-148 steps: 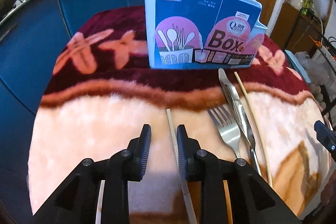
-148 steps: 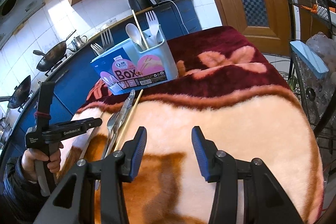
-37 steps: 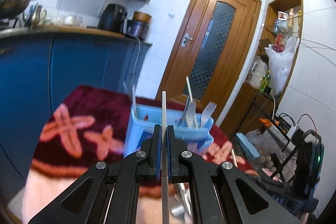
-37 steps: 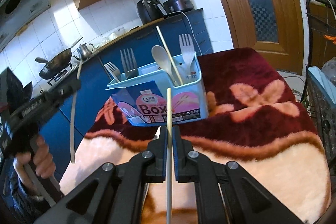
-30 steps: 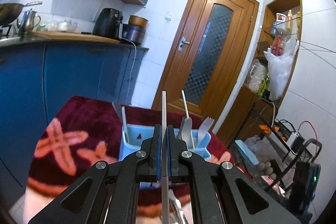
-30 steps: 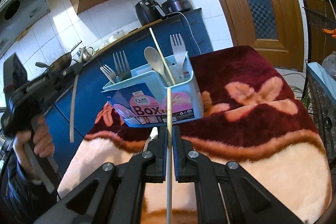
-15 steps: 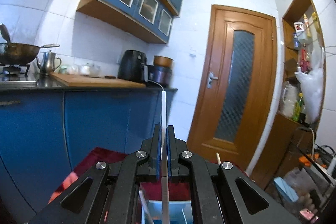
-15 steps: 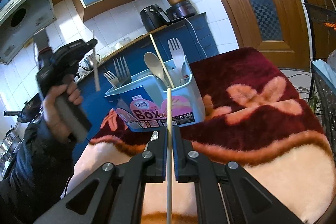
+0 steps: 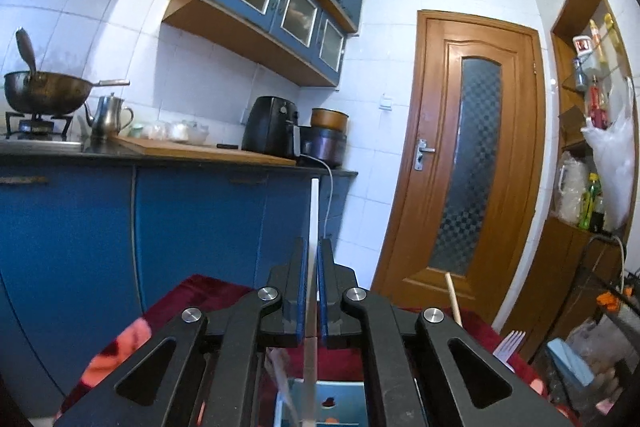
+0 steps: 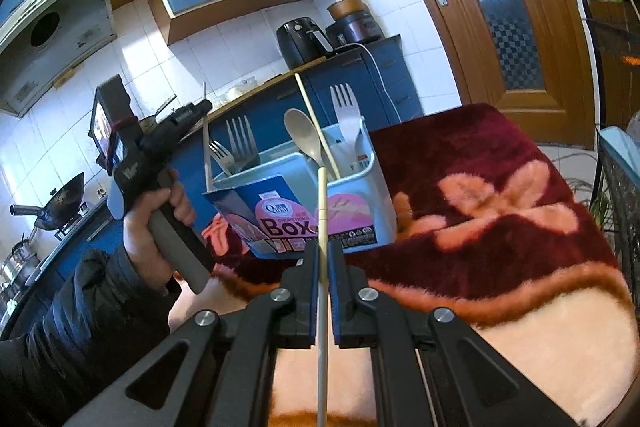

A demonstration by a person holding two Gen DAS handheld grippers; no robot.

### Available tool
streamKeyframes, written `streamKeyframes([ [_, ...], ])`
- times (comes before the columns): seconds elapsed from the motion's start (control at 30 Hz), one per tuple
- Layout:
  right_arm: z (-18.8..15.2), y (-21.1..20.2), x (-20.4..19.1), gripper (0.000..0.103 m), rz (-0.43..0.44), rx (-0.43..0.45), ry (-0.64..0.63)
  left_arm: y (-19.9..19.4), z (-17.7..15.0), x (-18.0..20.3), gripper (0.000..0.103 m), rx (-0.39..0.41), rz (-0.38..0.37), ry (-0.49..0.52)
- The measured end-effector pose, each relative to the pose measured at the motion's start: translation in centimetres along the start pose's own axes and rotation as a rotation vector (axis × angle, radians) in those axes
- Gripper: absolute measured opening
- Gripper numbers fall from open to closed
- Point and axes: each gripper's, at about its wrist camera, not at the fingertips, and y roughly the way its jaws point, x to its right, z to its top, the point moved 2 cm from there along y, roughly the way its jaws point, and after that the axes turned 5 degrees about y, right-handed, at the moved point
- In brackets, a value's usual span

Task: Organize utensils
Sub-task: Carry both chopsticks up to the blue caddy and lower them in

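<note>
The light-blue utensil box [image 10: 312, 203] stands on the plush blanket [image 10: 480, 207]. It holds metal forks [image 10: 236, 143], a spoon [image 10: 302, 135], a wooden chopstick [image 10: 308, 107] and a white fork [image 10: 346, 115]. My left gripper [image 9: 311, 255] is shut on a white chopstick [image 9: 313, 211] held upright, with the box's inside [image 9: 340, 403] just below. In the right wrist view a hand [image 10: 156, 227] holds this left gripper [image 10: 204, 105], and its chopstick [image 10: 205, 147] hangs down to the box's left end. My right gripper [image 10: 323, 251] is shut on a pale chopstick [image 10: 322, 211] in front of the box.
A blue counter behind the table carries an air fryer [image 10: 298, 41] and a cooker [image 10: 352, 23]. A wire rack [image 10: 616, 187] stands at the right edge of the table. A wooden door [image 9: 468, 167] is behind.
The left gripper has swung up to level and moved over the box, and its chopstick now hangs at the box's left end. The right gripper has stayed put with its chopstick.
</note>
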Motion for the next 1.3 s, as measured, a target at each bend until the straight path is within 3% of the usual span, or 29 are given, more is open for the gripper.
streamKeyframes([
  [0.27,2.0,-0.7,-1.2,0.006,-0.010,0.041,-0.054,-0.7,1.2,-0.4,0.004,0.020,-0.032,-0.041],
  [0.5,5.3,-0.4,-2.2,0.006,-0.012,0.079,-0.108,-0.4,1.9,0.3,0.004,0.077,-0.013,-0.036],
  [0.7,9.4,0.9,-3.8,0.006,-0.007,0.177,-0.178,-0.1,1.5,0.4,0.004,0.123,0.023,-0.021],
  [0.9,13.1,4.3,-5.0,0.006,0.007,0.332,-0.216,0.5,-0.2,-0.6,0.004,0.095,0.041,-0.042],
  [1.1,14.6,9.5,-4.6,0.006,-0.025,0.367,-0.242,0.5,-1.5,-0.8,0.004,0.089,0.060,-0.010],
  [1.3,12.9,11.7,-3.0,0.006,-0.053,0.301,-0.284,0.2,-1.9,-0.8,0.004,0.091,0.043,-0.007],
])
